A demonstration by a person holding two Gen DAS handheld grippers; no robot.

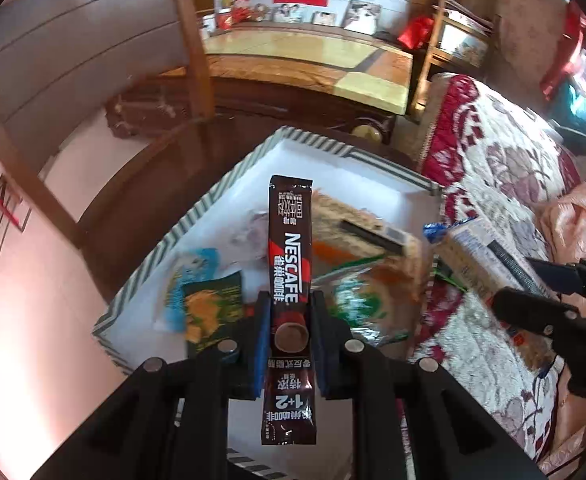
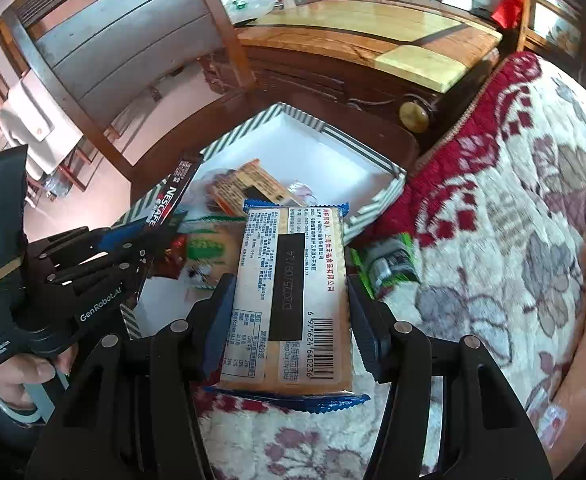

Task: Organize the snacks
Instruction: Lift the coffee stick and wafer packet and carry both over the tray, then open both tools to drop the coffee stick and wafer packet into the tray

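Observation:
My left gripper (image 1: 291, 320) is shut on a dark Nescafe coffee stick (image 1: 291, 264) and holds it upright over the white striped-rim box (image 1: 229, 176). The stick also shows in the right wrist view (image 2: 169, 204), with the left gripper (image 2: 133, 248) at the left. My right gripper (image 2: 289, 304) is shut on a cracker pack with blue ends (image 2: 289, 292), held above the box's near right edge (image 2: 377, 204). The pack also shows in the left wrist view (image 1: 477, 256), with the right gripper (image 1: 541, 280). Several snack packets (image 1: 209, 300) lie inside the box.
A green packet (image 2: 389, 260) lies on the floral quilt (image 2: 513, 220) just right of the box. A dark wooden cabinet (image 2: 333, 76) with a light top stands behind. A wooden chair frame (image 1: 197, 40) rises at the left.

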